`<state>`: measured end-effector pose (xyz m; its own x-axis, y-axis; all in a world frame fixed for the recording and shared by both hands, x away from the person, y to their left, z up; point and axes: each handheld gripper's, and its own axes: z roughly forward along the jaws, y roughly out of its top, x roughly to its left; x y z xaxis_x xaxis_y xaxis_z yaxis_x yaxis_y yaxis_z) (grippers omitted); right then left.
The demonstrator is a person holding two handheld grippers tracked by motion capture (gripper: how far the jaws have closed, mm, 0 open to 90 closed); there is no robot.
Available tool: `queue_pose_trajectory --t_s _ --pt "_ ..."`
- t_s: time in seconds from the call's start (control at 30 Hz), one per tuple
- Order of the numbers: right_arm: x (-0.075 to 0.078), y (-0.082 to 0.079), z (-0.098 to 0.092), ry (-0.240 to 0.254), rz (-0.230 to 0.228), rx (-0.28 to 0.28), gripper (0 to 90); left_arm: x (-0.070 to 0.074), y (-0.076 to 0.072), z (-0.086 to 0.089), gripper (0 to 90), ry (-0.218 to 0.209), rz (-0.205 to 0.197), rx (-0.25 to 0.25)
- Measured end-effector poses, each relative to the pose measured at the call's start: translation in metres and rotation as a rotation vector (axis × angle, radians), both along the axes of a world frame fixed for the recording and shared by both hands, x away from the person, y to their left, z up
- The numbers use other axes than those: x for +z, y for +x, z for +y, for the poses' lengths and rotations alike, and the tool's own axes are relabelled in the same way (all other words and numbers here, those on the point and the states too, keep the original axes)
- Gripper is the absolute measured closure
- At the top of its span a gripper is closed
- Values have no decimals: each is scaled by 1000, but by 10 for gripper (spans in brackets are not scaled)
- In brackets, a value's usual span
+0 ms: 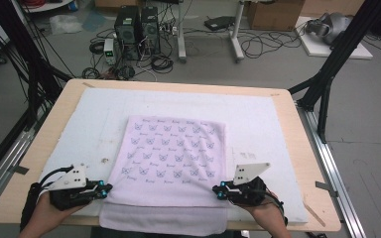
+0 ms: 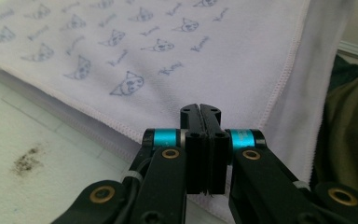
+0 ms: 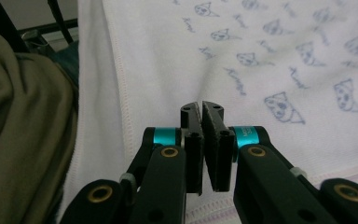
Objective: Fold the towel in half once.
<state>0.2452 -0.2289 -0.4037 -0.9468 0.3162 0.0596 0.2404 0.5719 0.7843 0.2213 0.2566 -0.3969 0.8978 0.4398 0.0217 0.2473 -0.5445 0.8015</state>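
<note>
A pale lilac towel (image 1: 171,153) printed with small blue cat faces lies flat on the white mat, and its near part hangs over the table's front edge. My left gripper (image 1: 108,189) lies low at the towel's left side near the front, with its jaws pressed together on the hem. The left gripper view shows the left gripper (image 2: 200,108) shut where the stitched edge of the towel (image 2: 121,56) runs under it. My right gripper (image 1: 217,192) mirrors it at the right side. The right gripper (image 3: 201,105) is pinched on the towel (image 3: 261,56) by its hem.
A white foam mat (image 1: 258,114) covers most of the wooden table (image 1: 300,144). Black frame posts (image 1: 327,74) stand at the right and left. Computers and cables (image 1: 136,34) sit on the floor beyond. The person's olive clothing (image 3: 23,121) is close behind both grippers.
</note>
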Motion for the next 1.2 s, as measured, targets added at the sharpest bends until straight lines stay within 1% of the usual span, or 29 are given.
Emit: queue_pose_trajectory --t_s 0.07,0.1,0.17,0.23,0.27,0.3,0.33,0.37,0.4,0.43,0.47,0.53,0.57,0.63,0.7,0.77,0.8,0.87,0.93,0.97,1.03,1.07,1.1,1.13,1.17,1.2 --pt "6 -4 -1 15 -8 8 871 5 -8 1 886 -5 -4 -10" --pt "10 -10 -2 19 -8 17 871 6 -13 2 885 -5 -8 -15" --pt "15 -22 -3 32 -8 41 870 7 -25 5 885 -26 -15 -40" --pt "16 -31 -6 50 14 85 840 4 -32 7 880 -40 -14 -55" --pt "15 -34 -7 53 20 95 813 2 -33 8 870 -43 -9 -53" --pt "14 -35 -8 53 26 84 791 -1 -32 8 845 -47 2 -59" --pt "12 -33 -9 49 25 81 769 -3 -30 7 822 -46 10 -57" --pt "11 -30 -10 55 34 66 748 -4 -28 6 799 -44 14 -53" --pt "10 -26 -11 68 36 58 735 -5 -25 4 783 -41 15 -51" --pt "9 -22 -11 68 39 47 727 -5 -22 2 763 -37 15 -49" --pt "9 -17 -11 67 32 40 712 -6 -18 0 741 -39 13 -38" --pt "8 -6 -10 63 31 23 692 -6 -9 -1 702 -37 16 -33" --pt "7 0 -10 58 27 15 669 -7 -4 -2 680 -37 18 -22" --pt "6 14 -10 59 34 -10 641 -9 8 -4 638 -45 21 -5" --pt "3 29 -10 52 33 -41 607 -10 20 -6 625 -43 16 8" --pt "1 44 -11 50 54 -70 585 -11 32 -9 595 -47 22 23" --pt "0 51 -11 40 47 -83 577 -11 39 -11 589 -43 17 30" --pt "1 63 -11 37 50 -107 559 -9 52 -13 578 -37 10 47" --pt "3 76 -12 23 41 -139 550 -6 67 -15 564 -43 1 74" --pt "4 84 -13 28 33 -147 549 -4 75 -16 565 -47 -1 87" --pt "7 98 -15 30 34 -186 542 -1 90 -18 576 -48 0 112" --pt "7 105 -15 34 34 -197 541 1 102 -19 585 -50 5 127" --pt "9 115 -16 29 38 -213 530 2 111 -20 595 -54 -3 155" --pt "10 124 -17 25 39 -235 528 2 121 -20 607 -68 12 171" --pt "12 132 -17 37 37 -248 527 2 130 -21 612 -77 20 184" --pt "13 140 -18 43 48 -261 516 3 139 -22 625 -75 9 215"
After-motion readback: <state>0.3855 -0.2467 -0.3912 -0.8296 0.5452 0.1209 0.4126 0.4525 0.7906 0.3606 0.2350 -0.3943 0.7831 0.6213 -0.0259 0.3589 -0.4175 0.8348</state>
